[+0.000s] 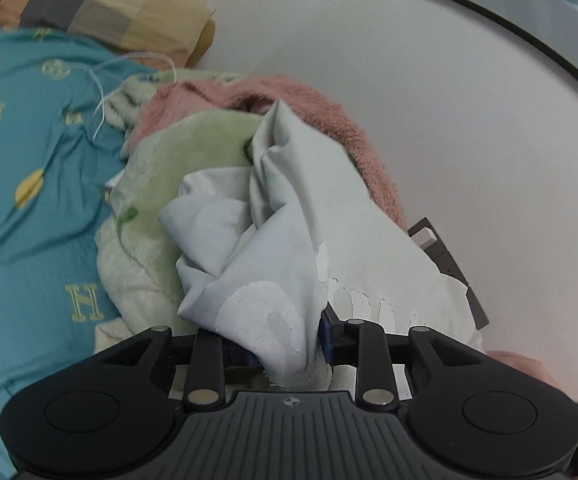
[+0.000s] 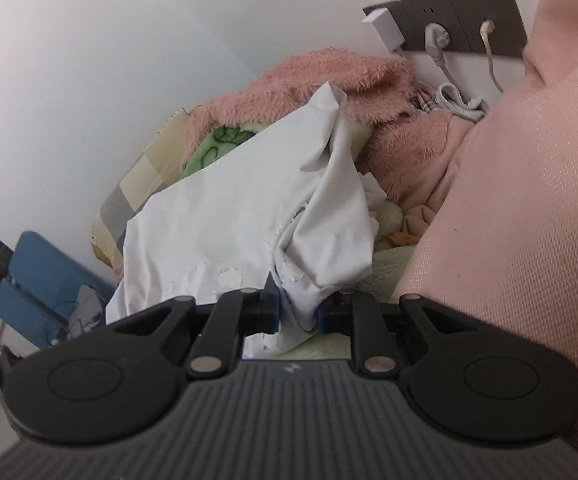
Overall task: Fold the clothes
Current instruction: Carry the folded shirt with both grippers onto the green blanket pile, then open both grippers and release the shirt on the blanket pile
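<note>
White garment [image 1: 289,216], bunched and unfolded, is seen clenched at once by the left gripper [image 1: 289,350] and the right gripper [image 2: 297,314], its crumpled length running forward from both toward the pink fleece [image 2: 329,76] behind it.

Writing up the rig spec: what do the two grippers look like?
Left gripper and right gripper look identical: black linkage arms with silver pivot pins, round black side housings, a grey ribbed centre plate with a small logo, blue finger pads. No cables or sleeves visible.
</note>
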`<action>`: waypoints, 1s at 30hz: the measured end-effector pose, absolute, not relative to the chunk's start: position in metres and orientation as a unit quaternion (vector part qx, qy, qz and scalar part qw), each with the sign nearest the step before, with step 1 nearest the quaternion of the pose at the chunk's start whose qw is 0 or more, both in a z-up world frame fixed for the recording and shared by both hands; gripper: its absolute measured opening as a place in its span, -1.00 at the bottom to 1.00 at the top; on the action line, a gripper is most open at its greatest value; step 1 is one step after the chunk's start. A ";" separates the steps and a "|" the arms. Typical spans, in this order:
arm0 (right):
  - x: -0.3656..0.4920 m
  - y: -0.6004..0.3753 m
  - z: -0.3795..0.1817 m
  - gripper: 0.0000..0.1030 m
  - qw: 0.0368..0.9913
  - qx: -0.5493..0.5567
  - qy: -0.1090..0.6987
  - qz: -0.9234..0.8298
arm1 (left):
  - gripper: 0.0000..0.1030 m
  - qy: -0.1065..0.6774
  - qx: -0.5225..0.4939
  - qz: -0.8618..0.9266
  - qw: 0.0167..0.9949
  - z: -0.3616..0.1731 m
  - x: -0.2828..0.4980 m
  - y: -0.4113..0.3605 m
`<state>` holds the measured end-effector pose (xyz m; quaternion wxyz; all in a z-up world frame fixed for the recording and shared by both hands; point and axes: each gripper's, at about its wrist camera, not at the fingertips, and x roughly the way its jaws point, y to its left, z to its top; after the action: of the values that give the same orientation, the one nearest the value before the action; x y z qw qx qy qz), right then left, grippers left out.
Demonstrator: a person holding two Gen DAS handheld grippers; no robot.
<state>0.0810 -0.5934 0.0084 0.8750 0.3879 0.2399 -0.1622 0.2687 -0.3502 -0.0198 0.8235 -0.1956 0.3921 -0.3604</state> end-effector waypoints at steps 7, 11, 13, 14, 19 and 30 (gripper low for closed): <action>0.063 -0.578 0.046 -0.54 0.876 0.367 0.254 -0.183 | 0.66 0.364 -0.099 -0.346 0.859 0.020 0.237 -0.345; 0.039 -0.553 0.071 -0.04 0.898 0.309 0.249 -0.190 | 0.98 0.307 -0.047 -0.341 0.887 0.057 0.194 -0.327; 0.024 -0.537 0.086 0.50 0.909 0.290 0.234 -0.184 | 0.99 0.285 -0.034 -0.339 0.896 0.076 0.168 -0.315; 0.017 -0.529 0.093 0.63 0.915 0.281 0.226 -0.182 | 0.99 0.276 -0.028 -0.338 0.899 0.087 0.154 -0.309; -0.017 -0.489 0.126 0.67 0.938 0.234 0.193 -0.166 | 0.99 0.223 -0.001 -0.335 0.915 0.125 0.086 -0.277; -0.074 -0.398 0.135 0.67 0.966 0.145 0.147 -0.156 | 0.99 0.165 0.017 -0.314 0.935 0.134 -0.021 -0.204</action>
<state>-0.0741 -0.3977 0.1353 0.9658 0.1452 0.1473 -0.1561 -0.0207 -0.2041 0.1336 0.9350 0.0165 0.1647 -0.3138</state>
